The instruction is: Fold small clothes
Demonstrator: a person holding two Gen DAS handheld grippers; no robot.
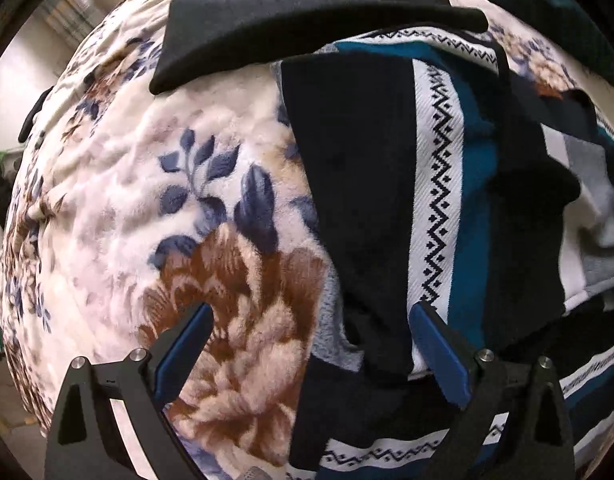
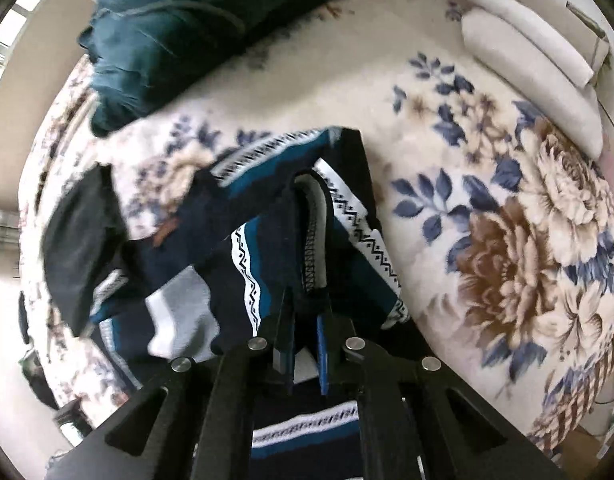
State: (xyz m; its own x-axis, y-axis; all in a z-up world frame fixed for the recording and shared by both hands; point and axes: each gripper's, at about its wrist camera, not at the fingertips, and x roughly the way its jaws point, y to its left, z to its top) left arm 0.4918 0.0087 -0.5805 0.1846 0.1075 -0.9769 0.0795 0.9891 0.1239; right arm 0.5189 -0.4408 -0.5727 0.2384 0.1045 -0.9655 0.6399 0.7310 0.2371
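Left wrist view: we saw the left tool [image 1: 311, 332] spread wide, gripping nothing, hanging over the patterned garment [image 1: 439, 184] lying on the floral blanket [image 1: 119, 168]. Black folded cloth [image 1: 291, 12] lay beyond it, touching the garment's far edge. Right wrist view: we saw the right tool [image 2: 305, 320] clenched on a lifted fold of the patterned garment [image 2: 267, 216], rest draped on the blanket [image 2: 487, 160]. Teal garment [image 2: 155, 40] sat farther off, cream pillow [image 2: 535, 60] at the far right.
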